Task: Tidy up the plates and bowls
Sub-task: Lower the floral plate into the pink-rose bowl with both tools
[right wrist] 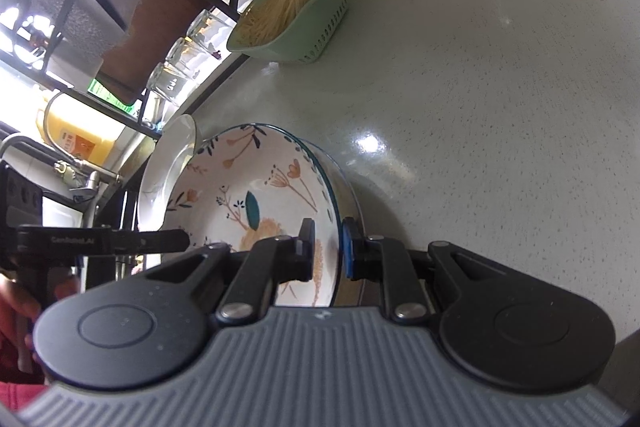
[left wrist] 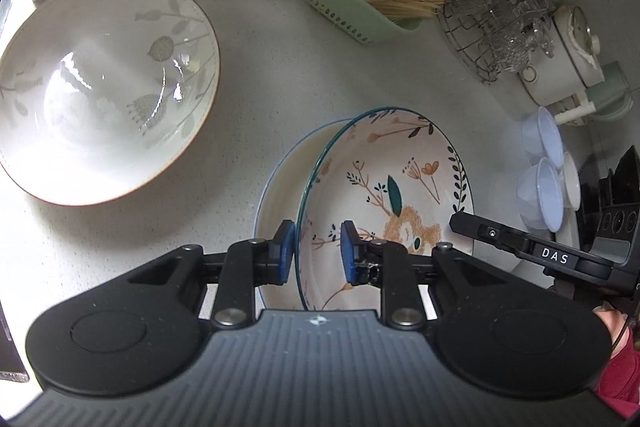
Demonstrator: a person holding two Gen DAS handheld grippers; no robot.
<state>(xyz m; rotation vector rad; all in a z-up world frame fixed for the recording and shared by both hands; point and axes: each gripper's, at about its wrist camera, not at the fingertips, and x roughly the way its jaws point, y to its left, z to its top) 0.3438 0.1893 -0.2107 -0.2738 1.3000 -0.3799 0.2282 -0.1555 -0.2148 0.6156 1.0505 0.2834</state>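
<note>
Both grippers, left gripper (left wrist: 316, 253) and right gripper (right wrist: 327, 247), pinch the flowered bowl's (left wrist: 384, 195) rim at the frame's bottom middle; lower it gently and keep it level.

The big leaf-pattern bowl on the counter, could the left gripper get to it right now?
Probably not: the left gripper is clamped on the floral plate's rim. The counter toward the leaf-pattern bowl looks clear, though.

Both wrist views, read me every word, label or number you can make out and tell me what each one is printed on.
"DAS": white letters on the right gripper, seen from the left wrist view.
Pale lettering on the left gripper: too blurred to read.
Orange label on the yellow bottle: too blurred to read.
</note>
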